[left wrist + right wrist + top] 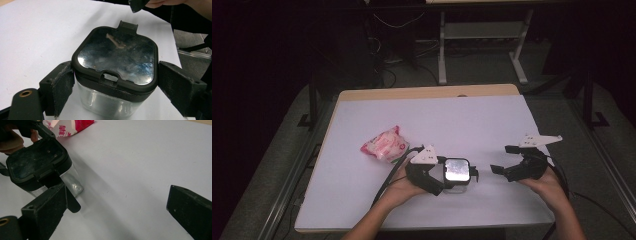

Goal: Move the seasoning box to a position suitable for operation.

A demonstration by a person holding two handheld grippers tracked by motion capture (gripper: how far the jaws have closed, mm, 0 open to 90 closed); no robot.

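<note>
The left gripper (451,176) has its jaws on either flank of the clear container (457,176), one pad at about nine o'clock and the other at three o'clock of its body in the left gripper view, just under the black lid (115,58); both pads look to be touching the plastic, so it reads as a pinch, though how firm I cannot tell. The right gripper (501,159) sits well apart at roughly three o'clock of the container in the high view, jaws spread wide with nothing between them. The container stands upright on the white table (472,120), near the front edge, with the pink packet (385,144) off at about ten o'clock from it. The main risk, as I judge it, is slip: the walls are smooth and the jaws hold low on a narrow band, so a lift or a pull on the lid's tab (128,25) could tilt the container or twist it out of the pinch. If the right gripper comes in too fast it may knock the container sideways.
</note>
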